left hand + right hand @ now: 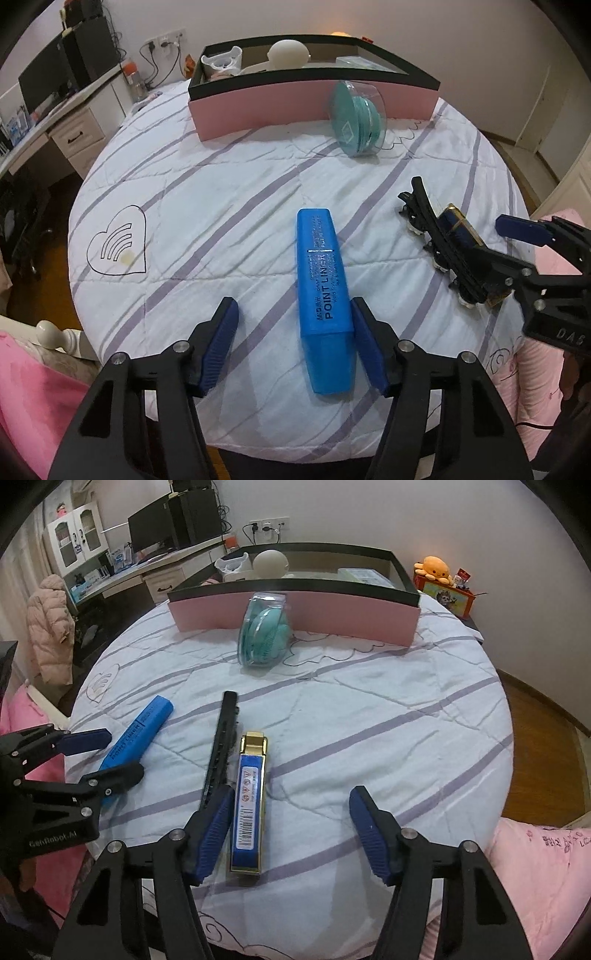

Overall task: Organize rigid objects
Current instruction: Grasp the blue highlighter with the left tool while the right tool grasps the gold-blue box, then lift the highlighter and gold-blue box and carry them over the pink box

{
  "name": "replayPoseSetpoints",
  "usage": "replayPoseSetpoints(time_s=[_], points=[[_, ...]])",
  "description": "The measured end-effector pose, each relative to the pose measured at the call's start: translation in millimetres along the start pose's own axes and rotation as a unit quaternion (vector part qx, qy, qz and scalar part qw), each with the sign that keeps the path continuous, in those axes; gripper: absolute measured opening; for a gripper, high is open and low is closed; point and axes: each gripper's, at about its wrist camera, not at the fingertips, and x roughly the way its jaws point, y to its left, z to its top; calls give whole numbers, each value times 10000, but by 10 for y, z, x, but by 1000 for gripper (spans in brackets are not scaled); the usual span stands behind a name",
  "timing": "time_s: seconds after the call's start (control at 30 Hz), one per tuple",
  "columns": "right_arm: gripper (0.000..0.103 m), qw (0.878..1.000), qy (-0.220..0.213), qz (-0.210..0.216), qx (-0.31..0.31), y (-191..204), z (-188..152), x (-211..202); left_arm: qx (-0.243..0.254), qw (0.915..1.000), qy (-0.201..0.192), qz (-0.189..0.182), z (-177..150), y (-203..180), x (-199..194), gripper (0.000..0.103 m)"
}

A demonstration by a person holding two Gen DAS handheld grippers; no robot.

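A blue highlighter (323, 291) lies on the round table, between my open left gripper's (293, 345) fingers, against the right one; it also shows in the right wrist view (138, 733). A blue and gold stapler (249, 805) lies between my open right gripper's (291, 836) fingers, close to the left one. A black hair clip (219, 753) lies just left of the stapler. A clear case of teal discs (356, 120) leans against the pink box (258, 107); the case also shows in the right wrist view (264, 631).
The pink box with a black rim (295, 616) stands at the table's far side and holds a white ball (269, 564) and other items. A striped quilt (207, 221) covers the table. A desk with a monitor (151, 531) stands at the left. An orange plush toy (434, 568) sits at the back right.
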Motion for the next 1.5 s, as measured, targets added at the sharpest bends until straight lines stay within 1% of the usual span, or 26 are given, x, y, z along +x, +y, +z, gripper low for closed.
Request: replayPoseSetpoints(time_s=[0.03, 0.1, 0.2, 0.27, 0.3, 0.33, 0.37, 0.4, 0.43, 0.47, 0.5, 0.53, 0.57, 0.6, 0.67, 0.9, 1.03, 1.17, 1.27, 1.33, 1.5], points=[[66, 10000, -26, -26, 44, -34, -3, -18, -12, 10000, 8, 12, 4, 6, 5, 68], [66, 9999, -66, -109, 105, -88, 0, -38, -60, 10000, 29, 68, 15, 14, 33, 77], [66, 9999, -51, -67, 136, -99, 22, -14, -137, 9999, 46, 68, 37, 25, 71, 83], [66, 10000, 39, -15, -29, 12, 23, 69, -136, 9998, 58, 105, 50, 0, 91, 86], [65, 9998, 89, -78, -160, 80, 12, 131, -128, 9998, 54, 126, 56, -9, 101, 87], [66, 9990, 20, -297, -334, 168, 3, 175, -118, 9998, 38, 148, 56, -20, 105, 87], [66, 9988, -11, -316, -372, 195, 15, 180, -116, 9998, 24, 151, 54, -21, 107, 86], [66, 9991, -12, -264, -331, 186, 28, 176, -162, 9998, 7, 127, 51, -10, 104, 83], [62, 9995, -31, -191, -264, 157, 40, 175, -233, 9997, -27, 119, 47, 7, 95, 79], [51, 9995, -57, -202, -222, 124, 46, 175, -264, 9995, -70, 153, 47, 16, 81, 67], [44, 9994, -95, -265, -204, 90, 48, 158, -279, 9995, -96, 139, 48, 25, 61, 54], [31, 9996, -106, -222, -169, 66, 48, 142, -290, 9995, -108, 113, 50, 34, 43, 47], [25, 9998, -115, -98, -88, 26, 47, 116, -293, 9995, -104, 95, 52, 43, 32, 35], [25, 9999, -123, -41, -68, 10, 47, 106, -291, 9995, -100, 79, 57, 49, 26, 26], [24, 9999, -127, 3, -52, -7, 40, 109, -319, 9995, -75, 30, 65, 68, 26, 26], [24, 9998, -147, -49, -96, 4, 93, 74, -381, 9992, 27, -76, 94, 111, 10, 26], [24, 9999, -152, -66, 22, -59, 123, 51, -420, 9991, 35, -19, 118, 118, -13, 27], [24, 9996, -255, -103, 79, -87, 146, -38, -454, 9989, -51, 101, 163, 124, -86, 27], [24, 9993, -326, -143, 140, -102, 175, -117, -459, 9988, -137, 107, 191, 138, -171, 27], [21, 9989, -411, -146, 144, -102, 205, -206, -464, 9986, -242, 121, 226, 148, -264, 27], [21, 9965, -805, -215, 79, -83, 316, -510, -455, 9970, -603, 186, 353, 144, -540, 27]])
